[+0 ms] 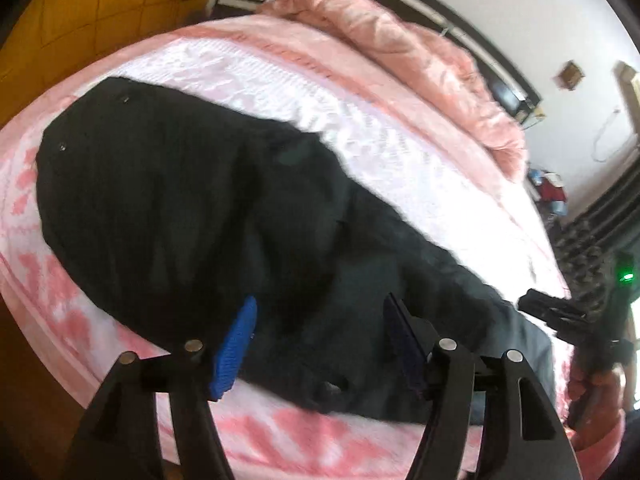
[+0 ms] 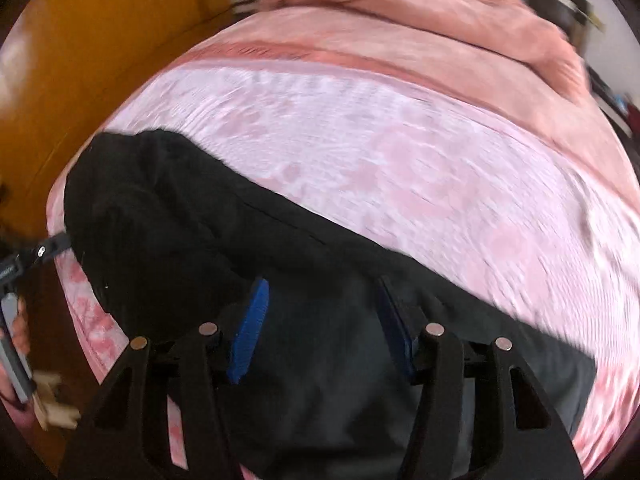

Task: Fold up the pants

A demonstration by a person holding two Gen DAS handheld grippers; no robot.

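Note:
Black pants (image 1: 192,208) lie lengthwise along the near edge of a pink and white bedspread (image 1: 360,136), the waist end with small rivets at the far left. My left gripper (image 1: 320,320) hovers open and empty over the pants' middle, blue pads (image 1: 236,348) wide apart. In the right wrist view the pants (image 2: 192,240) run from a bunched left end to a greyer part at the near right. My right gripper (image 2: 324,304) is open and empty above them. The right gripper shows at the right edge of the left wrist view (image 1: 560,312).
A bunched pink quilt (image 1: 400,52) lies along the bed's far side by a dark headboard (image 1: 460,20). A wooden wardrobe (image 1: 80,12) stands at the left. Clutter and a dark patterned rug (image 1: 584,248) lie to the right of the bed.

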